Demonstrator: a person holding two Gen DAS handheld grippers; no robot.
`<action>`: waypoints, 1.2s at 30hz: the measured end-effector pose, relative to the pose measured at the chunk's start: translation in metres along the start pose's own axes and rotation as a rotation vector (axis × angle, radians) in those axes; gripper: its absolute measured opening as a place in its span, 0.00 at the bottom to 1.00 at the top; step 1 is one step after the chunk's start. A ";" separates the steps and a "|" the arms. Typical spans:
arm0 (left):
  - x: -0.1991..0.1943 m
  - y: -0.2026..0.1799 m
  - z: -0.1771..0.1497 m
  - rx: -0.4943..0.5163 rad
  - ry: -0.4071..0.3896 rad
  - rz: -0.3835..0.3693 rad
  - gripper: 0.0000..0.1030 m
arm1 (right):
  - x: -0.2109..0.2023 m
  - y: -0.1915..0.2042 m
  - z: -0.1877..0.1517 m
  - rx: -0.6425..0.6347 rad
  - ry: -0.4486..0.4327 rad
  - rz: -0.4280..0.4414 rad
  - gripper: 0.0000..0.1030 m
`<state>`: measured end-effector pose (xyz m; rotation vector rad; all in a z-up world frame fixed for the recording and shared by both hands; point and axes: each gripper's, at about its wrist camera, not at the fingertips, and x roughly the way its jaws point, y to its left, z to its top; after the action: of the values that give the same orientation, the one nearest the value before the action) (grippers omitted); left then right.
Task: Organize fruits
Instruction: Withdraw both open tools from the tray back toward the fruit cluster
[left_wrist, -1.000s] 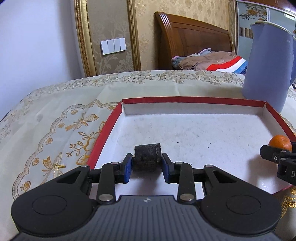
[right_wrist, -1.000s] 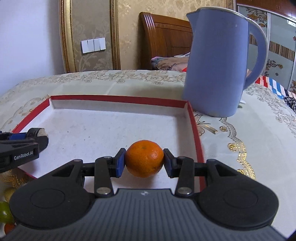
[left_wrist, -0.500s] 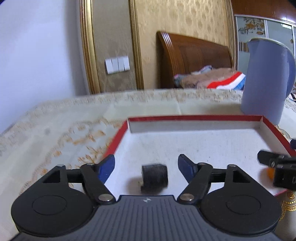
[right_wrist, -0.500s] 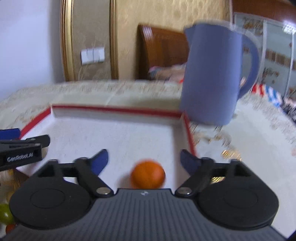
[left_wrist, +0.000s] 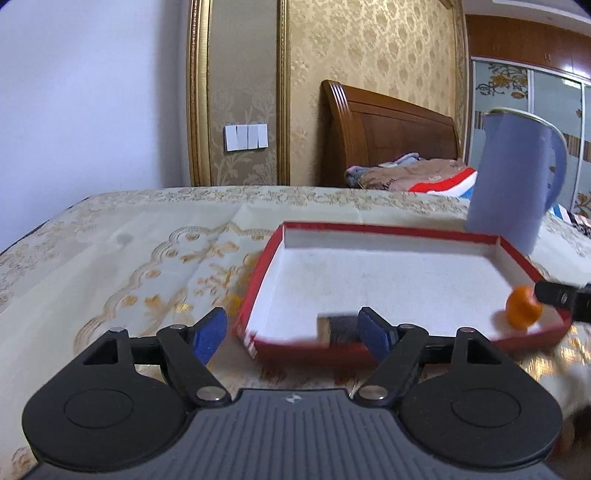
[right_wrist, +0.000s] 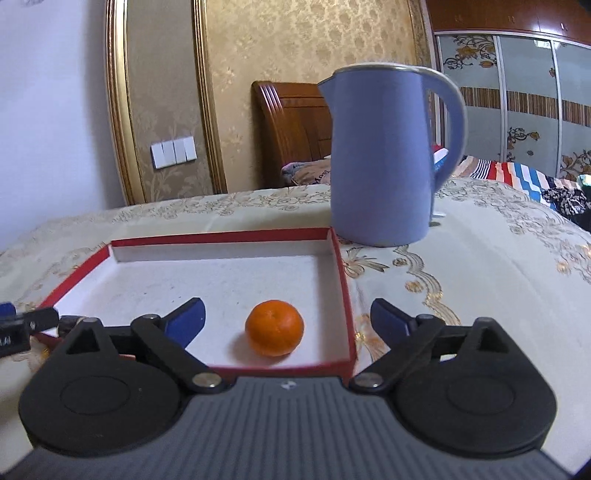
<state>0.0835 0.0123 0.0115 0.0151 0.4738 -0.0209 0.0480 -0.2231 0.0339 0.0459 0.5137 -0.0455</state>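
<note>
Our right gripper (right_wrist: 286, 319) has just been opening and stands wide, the orange (right_wrist: 274, 327) lying free between its fingers, lower centre, inside the red-rimmed tray (right_wrist: 341, 280). Our left gripper (left_wrist: 290, 334) is also spread, nothing gripped; the dark blurred fruit (left_wrist: 338, 325) sits at the tray's near edge. Behind stands the blue kettle (right_wrist: 384, 155).

Each tool (right_wrist: 286, 320): black linkage arms, silver pivot screws, blue pads, ribbed grey body
</note>
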 end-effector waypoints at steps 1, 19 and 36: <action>-0.005 0.002 -0.004 0.010 -0.001 0.001 0.76 | -0.006 -0.001 -0.002 -0.001 -0.014 -0.004 0.93; -0.043 0.056 -0.044 -0.133 0.068 -0.148 0.84 | -0.092 -0.037 -0.049 0.083 -0.066 0.028 0.98; -0.040 0.045 -0.045 -0.075 0.103 -0.145 0.85 | -0.107 -0.031 -0.075 -0.058 0.006 0.018 0.96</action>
<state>0.0286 0.0585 -0.0101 -0.0919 0.5776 -0.1457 -0.0833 -0.2462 0.0208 -0.0064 0.5207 -0.0122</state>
